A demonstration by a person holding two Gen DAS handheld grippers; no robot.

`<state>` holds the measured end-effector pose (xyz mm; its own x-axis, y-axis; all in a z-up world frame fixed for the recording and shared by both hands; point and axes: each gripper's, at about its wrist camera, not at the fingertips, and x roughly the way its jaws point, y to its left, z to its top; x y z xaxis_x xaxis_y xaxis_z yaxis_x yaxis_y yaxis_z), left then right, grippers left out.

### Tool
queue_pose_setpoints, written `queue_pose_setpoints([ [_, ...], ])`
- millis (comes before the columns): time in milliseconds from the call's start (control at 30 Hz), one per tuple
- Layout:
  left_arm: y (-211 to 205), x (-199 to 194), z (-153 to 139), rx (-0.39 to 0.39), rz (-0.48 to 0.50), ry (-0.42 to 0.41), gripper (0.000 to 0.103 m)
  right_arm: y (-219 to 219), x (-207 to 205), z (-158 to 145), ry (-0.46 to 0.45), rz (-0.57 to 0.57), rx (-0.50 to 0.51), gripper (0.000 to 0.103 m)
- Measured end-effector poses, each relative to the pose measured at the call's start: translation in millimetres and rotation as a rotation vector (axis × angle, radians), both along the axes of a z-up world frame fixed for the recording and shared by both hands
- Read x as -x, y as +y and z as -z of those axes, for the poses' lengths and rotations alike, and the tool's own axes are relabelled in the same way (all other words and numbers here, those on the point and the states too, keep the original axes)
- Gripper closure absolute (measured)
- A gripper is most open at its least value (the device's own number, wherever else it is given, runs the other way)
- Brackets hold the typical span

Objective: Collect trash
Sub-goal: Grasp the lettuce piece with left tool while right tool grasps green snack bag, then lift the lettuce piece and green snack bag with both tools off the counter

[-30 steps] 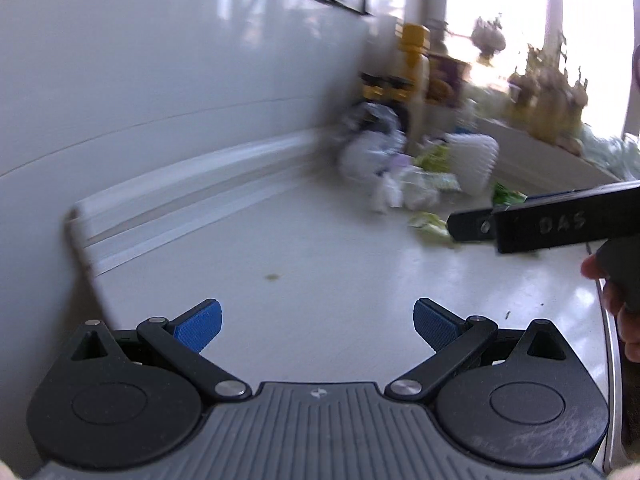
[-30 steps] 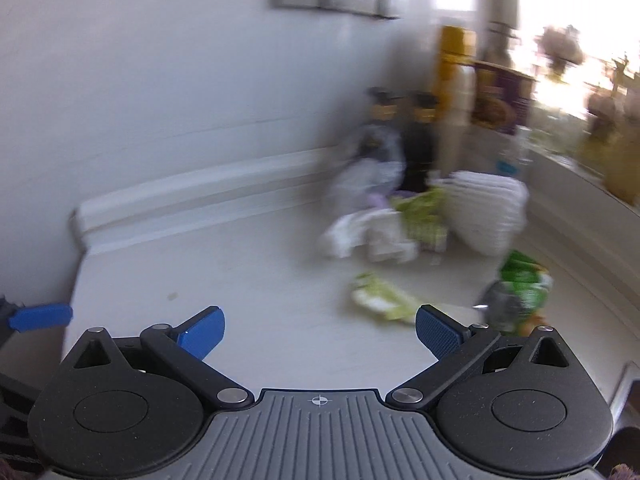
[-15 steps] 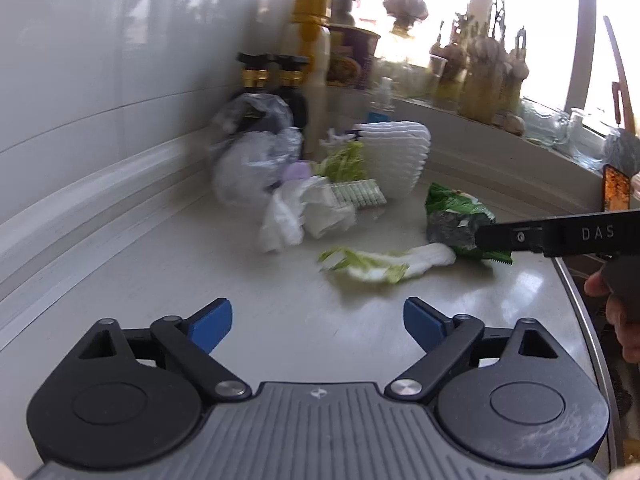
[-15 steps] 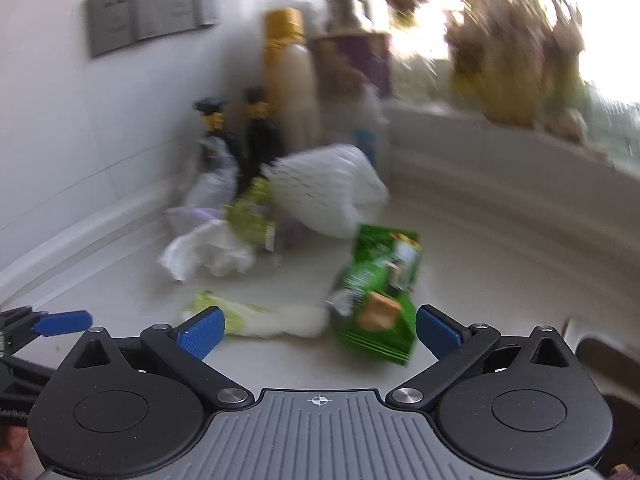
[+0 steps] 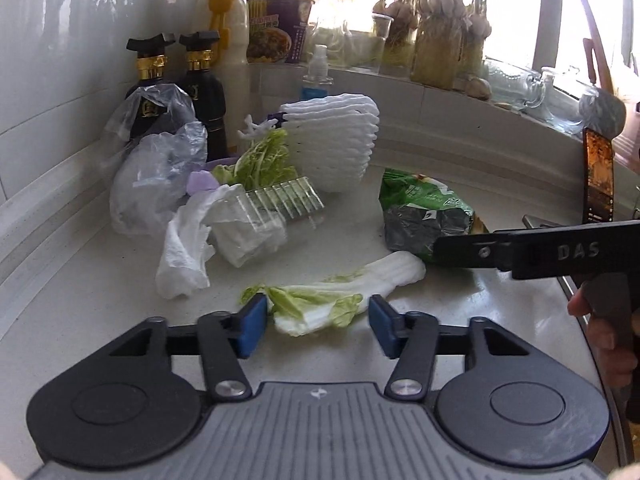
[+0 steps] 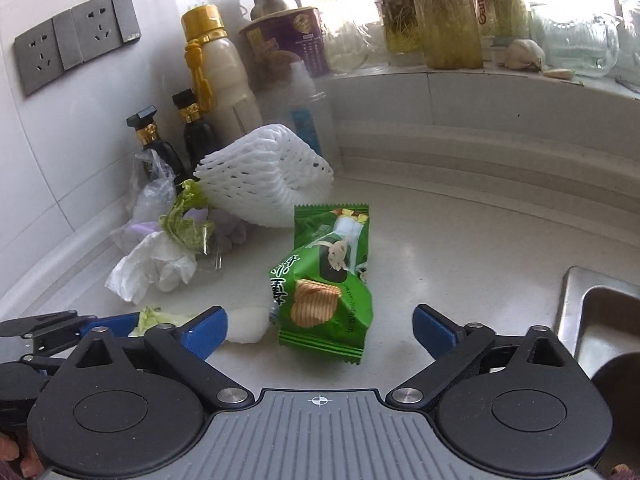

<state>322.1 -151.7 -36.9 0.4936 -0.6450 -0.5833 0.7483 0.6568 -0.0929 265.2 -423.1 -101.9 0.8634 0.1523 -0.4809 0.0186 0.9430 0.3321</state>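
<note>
**Grippers close in on kitchen scraps**

On a pale stone worktop point(image 6: 460, 248) beside a steel sink point(image 6: 592, 308), the left gripper point(image 5: 316, 326) has just been narrowing its blue pads around a limp green-and-white cabbage leaf point(image 5: 332, 292); the leaf lies flat on the counter between them, and the pads stand just off it on either side, not pressing. The right gripper point(image 6: 320, 326), fingers spread wide and only just beginning to draw in, hangs over a crumpled green foil snack packet point(image 6: 324, 276) printed with a crisp picture, a cartoon figure and Chinese characters too creased to read. The raised letters "DAS" show on the right gripper's black arm in the left wrist view.

Behind the packet sits a white foam fruit net point(image 6: 264, 176), with a crumpled white tissue point(image 6: 152, 268), leafy green trimmings point(image 5: 260, 160), a ridged clear plastic tray point(image 5: 284, 200) and a clear plastic bag point(image 5: 156, 164) heaped against the wall. Two black bottles with gold collars point(image 5: 152, 92), a cream bottle with a yellow cap point(image 6: 220, 68) and a purple instant-noodle tub point(image 6: 288, 40) stand at the back. A jar point(image 6: 500, 12) on the sill bears red lettering beginning "Game".
</note>
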Motion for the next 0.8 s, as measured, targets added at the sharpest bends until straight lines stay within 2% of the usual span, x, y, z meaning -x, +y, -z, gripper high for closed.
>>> queue_pose_setpoints([
  [67, -3.3, 1.4, -0.7, -0.01, -0.012, -0.004, 0.063, 1.9, -0.2, 0.2, -0.002, 0.006, 0.012, 0.013],
  [167, -4.6, 2.0, -2.9, -0.014, -0.036, 0.012, 0.066, 1.7, -0.2, 0.5, -0.001, 0.02, 0.022, 0.03],
  [233, -3.3, 2.3, -4.6, -0.009, -0.057, 0.02, 0.073, -0.4, -0.2, 1.1, 0.002, 0.036, 0.027, 0.045],
  [333, 2.8, 1.0, -6.2, 0.023, -0.087, 0.054, 0.081, -5.5, 0.3, 1.9, 0.003, 0.052, 0.013, 0.057],
  [367, 5.4, 0.2, -6.5, 0.037, -0.096, 0.069, 0.083, -6.8, 0.5, 1.9, 0.003, 0.052, 0.005, 0.057],
  [400, 8.1, -0.3, -6.9, 0.051, -0.106, 0.083, 0.089, -7.3, 0.4, 1.9, 0.003, 0.05, 0.001, 0.06],
  [567, 18.5, 0.9, -8.5, 0.121, -0.127, 0.148, 0.095, -7.3, 0.3, 0.6, 0.007, 0.045, -0.003, 0.061],
  [800, 23.2, 14.7, -16.0, 0.149, -0.152, 0.138, 0.098, -9.3, 4.2, -4.4, -0.003, 0.035, -0.016, 0.061],
])
